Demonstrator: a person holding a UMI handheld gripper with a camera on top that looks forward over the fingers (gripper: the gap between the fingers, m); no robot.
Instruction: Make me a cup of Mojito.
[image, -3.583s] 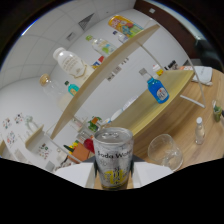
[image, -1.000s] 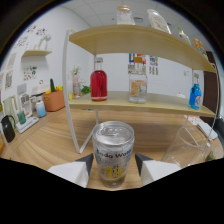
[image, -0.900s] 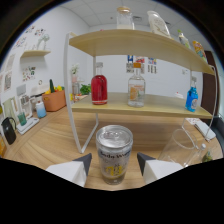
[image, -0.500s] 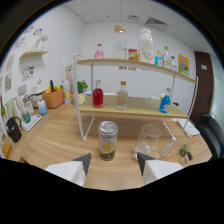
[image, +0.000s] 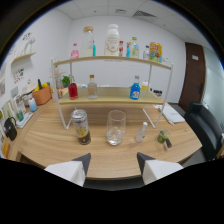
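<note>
While hand-held gripper (image: 113, 167) gapes empty, can (image: 80, 126) label unreadable beside glass (image: 115, 128)

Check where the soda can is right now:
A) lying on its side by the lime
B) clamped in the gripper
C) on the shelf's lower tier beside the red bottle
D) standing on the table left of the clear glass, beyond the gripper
D: the soda can stands upright on the table next to the clear glass, well beyond the open, empty gripper.
</note>
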